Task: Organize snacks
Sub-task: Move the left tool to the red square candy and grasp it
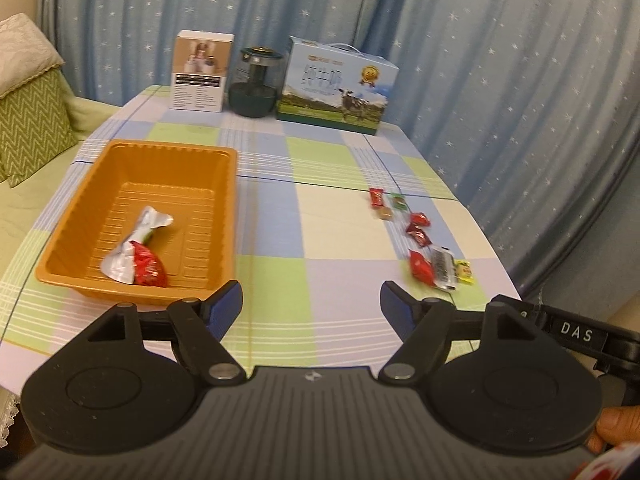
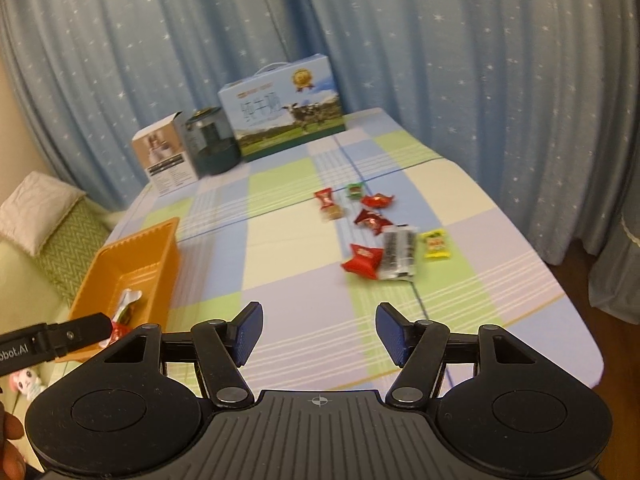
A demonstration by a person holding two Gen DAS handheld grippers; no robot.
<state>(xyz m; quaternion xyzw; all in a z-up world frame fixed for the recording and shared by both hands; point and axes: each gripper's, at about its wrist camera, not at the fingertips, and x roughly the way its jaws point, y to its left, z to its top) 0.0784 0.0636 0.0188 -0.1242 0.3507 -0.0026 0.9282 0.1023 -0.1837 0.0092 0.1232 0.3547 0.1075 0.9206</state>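
Observation:
An orange tray point(image 1: 100, 184) sits on the left of the checked table and holds one red and silver snack packet point(image 1: 136, 248). The tray also shows in the right wrist view point(image 2: 156, 248). Several wrapped snacks lie in a loose row on the right: a red packet point(image 2: 362, 261), a silver packet point(image 2: 397, 254), a yellow candy point(image 2: 436, 245) and smaller red candies point(image 2: 372, 219). The same row shows in the left wrist view point(image 1: 424, 240). My left gripper point(image 1: 311, 312) is open and empty above the table's near edge. My right gripper point(image 2: 319, 334) is open and empty, short of the snacks.
At the table's far end stand a white box point(image 1: 200, 72), a dark jar point(image 1: 256, 84) and a milk carton box with a cow picture point(image 1: 336, 88). Blue starred curtains hang behind. A green cushioned seat point(image 1: 28, 120) is at the left. The table's right edge point(image 2: 560, 280) drops off.

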